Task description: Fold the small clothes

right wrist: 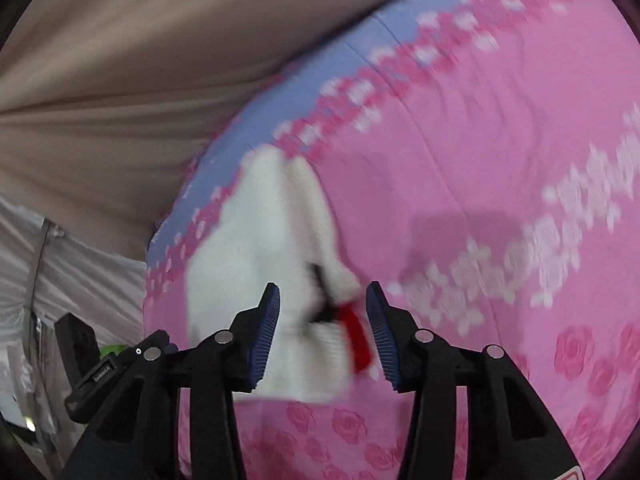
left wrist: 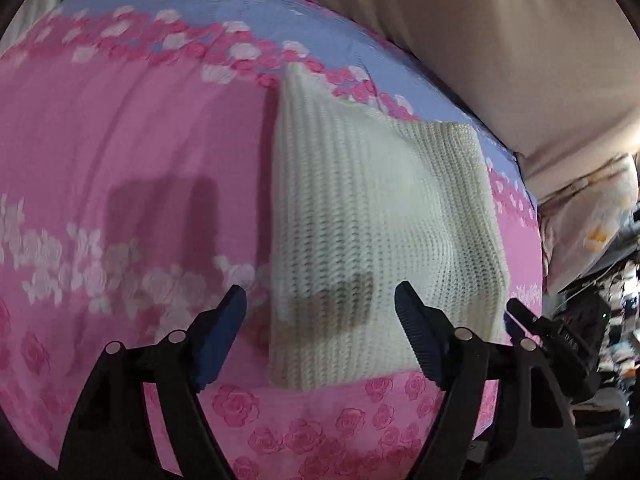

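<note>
A white ribbed knit garment lies flat on a pink rose-print bedsheet, toward the bed's right side. My left gripper hovers over the garment's near edge, its jaws wide apart and holding nothing. The right wrist view is blurred. There the same white garment lies near the sheet's blue border. A small black and red piece on the garment shows between the fingers of my right gripper. Its blue pads stand apart from the cloth, so it is open.
Beige cloth hangs behind the bed. The bed edge drops off at the right, with a patterned pillow and dark clutter beyond. Pale draped fabric and a black device sit left of the bed.
</note>
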Tool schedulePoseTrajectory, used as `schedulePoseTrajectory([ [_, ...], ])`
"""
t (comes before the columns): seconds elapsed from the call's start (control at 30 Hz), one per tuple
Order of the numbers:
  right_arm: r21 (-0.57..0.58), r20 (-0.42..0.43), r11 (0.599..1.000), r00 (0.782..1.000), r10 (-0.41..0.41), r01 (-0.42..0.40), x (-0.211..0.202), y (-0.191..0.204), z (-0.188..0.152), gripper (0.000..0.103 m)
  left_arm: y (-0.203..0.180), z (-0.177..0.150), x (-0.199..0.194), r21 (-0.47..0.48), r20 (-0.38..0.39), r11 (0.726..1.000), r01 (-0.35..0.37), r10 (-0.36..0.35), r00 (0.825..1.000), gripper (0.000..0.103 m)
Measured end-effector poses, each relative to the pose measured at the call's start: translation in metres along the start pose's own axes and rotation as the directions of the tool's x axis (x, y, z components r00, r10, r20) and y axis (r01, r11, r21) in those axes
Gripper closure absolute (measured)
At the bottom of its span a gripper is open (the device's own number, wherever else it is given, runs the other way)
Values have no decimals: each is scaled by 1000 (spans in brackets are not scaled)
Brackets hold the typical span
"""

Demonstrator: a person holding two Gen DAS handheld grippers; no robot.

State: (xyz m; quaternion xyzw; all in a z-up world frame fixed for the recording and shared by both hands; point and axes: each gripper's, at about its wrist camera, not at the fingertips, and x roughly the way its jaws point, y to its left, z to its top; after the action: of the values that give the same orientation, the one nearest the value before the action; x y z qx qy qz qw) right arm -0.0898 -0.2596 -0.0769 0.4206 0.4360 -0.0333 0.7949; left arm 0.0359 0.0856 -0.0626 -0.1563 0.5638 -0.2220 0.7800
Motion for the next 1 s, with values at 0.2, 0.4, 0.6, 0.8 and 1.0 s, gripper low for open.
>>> schedulePoseTrajectory([
  [0.2, -71, -17, 996, 999, 48, -49, 4, 25, 20, 21, 8, 5, -6, -106, 71, 991, 86, -78, 994, 11],
  [0.4, -183, -151, 982, 986, -71, 43, 94, 45, 41, 17, 16, 28, 53, -153, -20, 986, 72, -76, 997, 12],
  [0.6, -192, -96, 981, 995, 8, -26, 87, 65, 41, 70, -19, 49, 55, 47, -24, 996, 70, -69, 997, 54],
  [0.8, -262, -67, 960, 990, -125, 104, 82, 66, 22, 63, -31, 44, 68, 210, -34, 975, -76, 85, 996, 40],
  [1.0, -285, 62, 953, 994, -92, 106, 13, 73, 9, 60, -29, 22, 13, 166, 109, 974, -155, 138, 984, 33],
])
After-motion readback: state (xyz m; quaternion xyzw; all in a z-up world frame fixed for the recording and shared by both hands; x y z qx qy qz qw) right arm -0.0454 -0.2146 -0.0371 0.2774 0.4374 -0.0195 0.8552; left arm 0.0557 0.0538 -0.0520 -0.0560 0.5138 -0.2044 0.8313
